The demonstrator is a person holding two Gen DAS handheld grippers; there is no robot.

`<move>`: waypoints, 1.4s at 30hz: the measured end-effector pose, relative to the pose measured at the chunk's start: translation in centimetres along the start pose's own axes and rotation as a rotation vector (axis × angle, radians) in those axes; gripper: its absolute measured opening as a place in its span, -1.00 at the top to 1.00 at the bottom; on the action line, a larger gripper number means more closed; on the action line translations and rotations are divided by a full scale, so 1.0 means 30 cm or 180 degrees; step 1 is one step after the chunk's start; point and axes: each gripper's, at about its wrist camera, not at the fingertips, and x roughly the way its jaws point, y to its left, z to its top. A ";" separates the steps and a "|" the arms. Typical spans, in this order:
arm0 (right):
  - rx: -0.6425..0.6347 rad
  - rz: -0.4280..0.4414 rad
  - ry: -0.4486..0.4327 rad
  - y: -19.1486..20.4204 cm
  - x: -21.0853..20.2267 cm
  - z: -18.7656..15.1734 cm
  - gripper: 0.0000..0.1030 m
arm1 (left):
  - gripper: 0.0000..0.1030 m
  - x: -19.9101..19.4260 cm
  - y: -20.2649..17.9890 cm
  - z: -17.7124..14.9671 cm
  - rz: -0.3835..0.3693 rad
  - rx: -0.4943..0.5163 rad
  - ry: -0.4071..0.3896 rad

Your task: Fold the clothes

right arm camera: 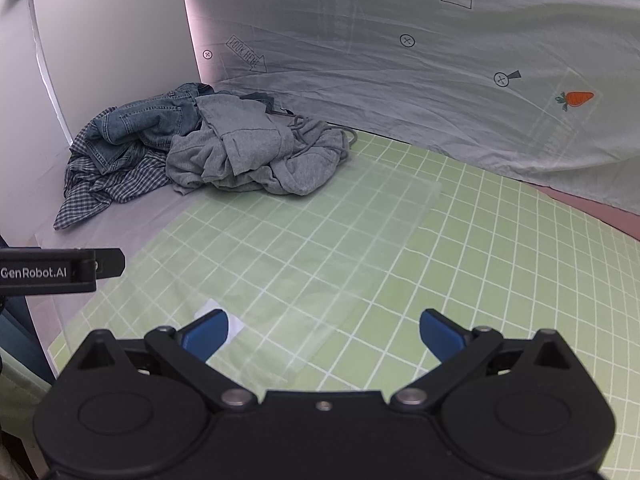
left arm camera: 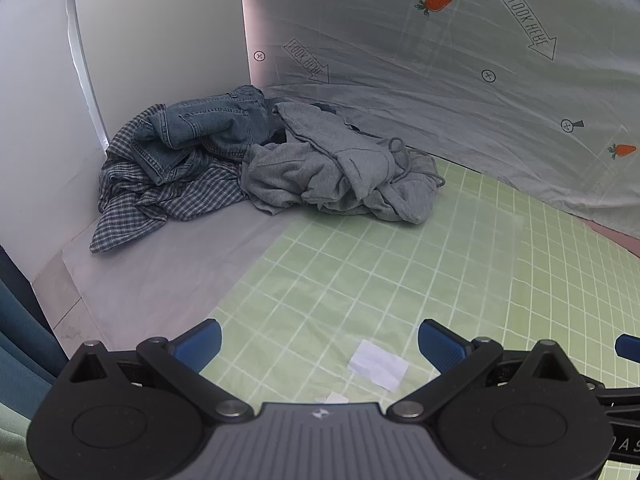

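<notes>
My left gripper (left arm camera: 320, 344) and right gripper (right arm camera: 324, 332) gape wide, holding nothing, over green grid cloth (right arm camera: 460, 264); carrot-print sheet (right arm camera: 400, 92) backs the crumpled clothes pile (left arm camera: 256, 160).

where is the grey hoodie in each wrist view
Left wrist: grey hoodie lies crumpled just above centre, at the far edge of the green grid sheet.
Right wrist: grey hoodie sits upper left of centre.
Shared landmark: the denim jeans touch its left side in both.

Soft, even, cool light; faint shadows only. Sharp mid-frame. Strong fisheye bending, with dark vignette at 11 and 1 o'clock corners.
</notes>
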 end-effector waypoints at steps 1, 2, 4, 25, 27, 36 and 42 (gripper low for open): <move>0.0000 0.0001 0.0004 0.001 0.001 -0.001 -1.00 | -1.00 0.002 -0.002 -0.003 0.0006 0.0000 -0.0001; 0.0000 0.0003 0.0006 0.001 0.001 -0.002 -1.00 | -1.00 0.004 -0.003 -0.005 0.0012 -0.0001 -0.0001; -0.0003 0.0008 0.0013 0.000 0.002 -0.001 -1.00 | -1.00 0.004 -0.003 -0.005 0.0015 -0.0003 0.0002; 0.0009 0.0012 0.0033 0.000 0.001 0.002 -1.00 | -1.00 0.005 -0.006 -0.015 0.0061 -0.0011 0.0022; 0.0010 0.0015 0.0036 -0.001 0.001 0.000 -1.00 | -1.00 0.005 -0.007 -0.016 0.0068 -0.0016 0.0026; -0.0007 0.0027 0.0064 0.005 0.009 0.000 -1.00 | -1.00 0.009 -0.009 -0.020 0.0069 -0.0005 0.0052; 0.0010 0.0019 0.0110 0.005 0.027 0.000 -1.00 | -1.00 0.023 -0.017 -0.013 0.0080 0.0019 0.0102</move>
